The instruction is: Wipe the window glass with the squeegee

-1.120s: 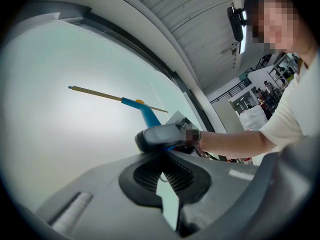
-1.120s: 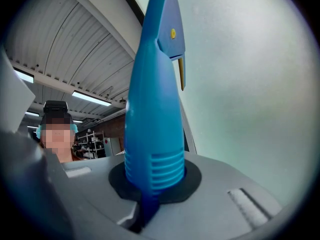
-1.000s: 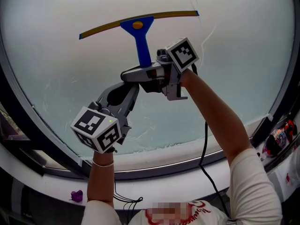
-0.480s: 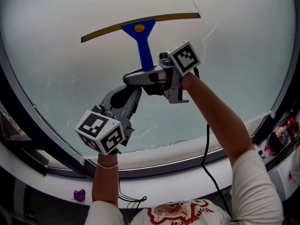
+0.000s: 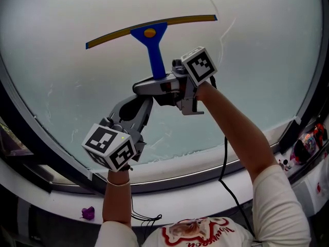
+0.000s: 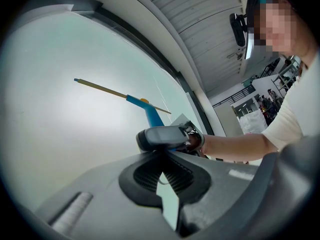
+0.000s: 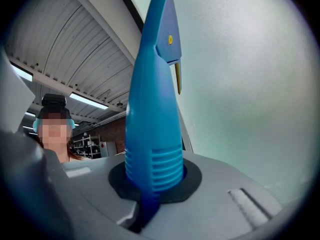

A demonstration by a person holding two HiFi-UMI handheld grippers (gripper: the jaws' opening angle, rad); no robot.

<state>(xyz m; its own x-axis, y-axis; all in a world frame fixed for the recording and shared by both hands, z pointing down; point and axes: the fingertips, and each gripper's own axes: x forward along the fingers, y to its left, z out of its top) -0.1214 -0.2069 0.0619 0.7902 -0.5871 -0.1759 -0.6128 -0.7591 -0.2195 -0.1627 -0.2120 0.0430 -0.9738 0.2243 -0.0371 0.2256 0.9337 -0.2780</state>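
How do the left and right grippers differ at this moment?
The right gripper has its jaws shut on the handle of the blue squeegee; the left gripper has its jaws together on nothing. In the head view the right gripper sits higher before the window glass, the left gripper lower, its tips just beneath the right one. Both point toward the glass.

The squeegee is having its blade cut off at the right gripper view's twelve o'clock, its handle end sitting hidden between the jaws of the right gripper.
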